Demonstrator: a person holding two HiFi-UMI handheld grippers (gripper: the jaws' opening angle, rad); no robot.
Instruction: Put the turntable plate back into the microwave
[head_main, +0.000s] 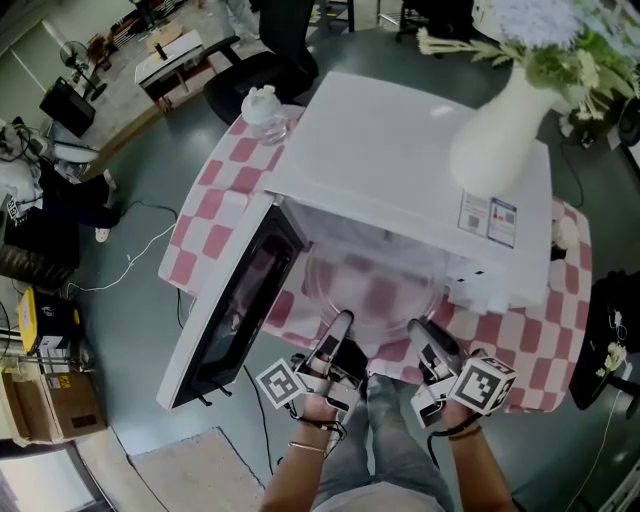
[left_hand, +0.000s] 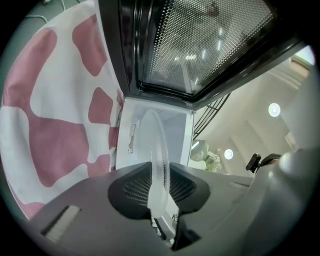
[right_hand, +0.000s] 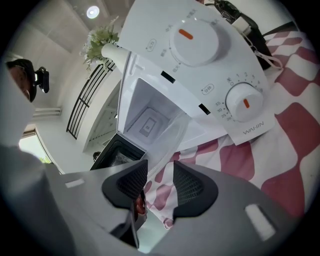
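1. The counter, under a red-and-white checked cloth, carried the microwave. A white vase of flowers stood on top of the microwave.
2. The microwave's door hung wide open on the left of its cavity, leaving the mouth clear.
3. The turntable plate was a clear, round glass disc with a raised rim, and the cloth's checks showed through it. It was held roughly level just in front of the microwave's mouth, at most partly inside and not yet set down on the floor of the cavity.
4. The left tool was clamped on the plate's near rim, with the glass seen edge-on between its pads.
5. The right tool had its jaws a little apart, and only cloth showed in the gap. The plate's rim lay just ahead of it, toward the microwave, and seemed not to be gripped.
6. Judged from this, the plate hung from a single rim pinch:
   - Smooth, heavy glass could pivot or slide out of the pads and drop against the microwave's front sill.
   - Pushed in while tilted, the far edge might catch the cavity floor, or the plate might sit off its centre hub.
   - A hard knock against the microwave could also rock the vase on top.
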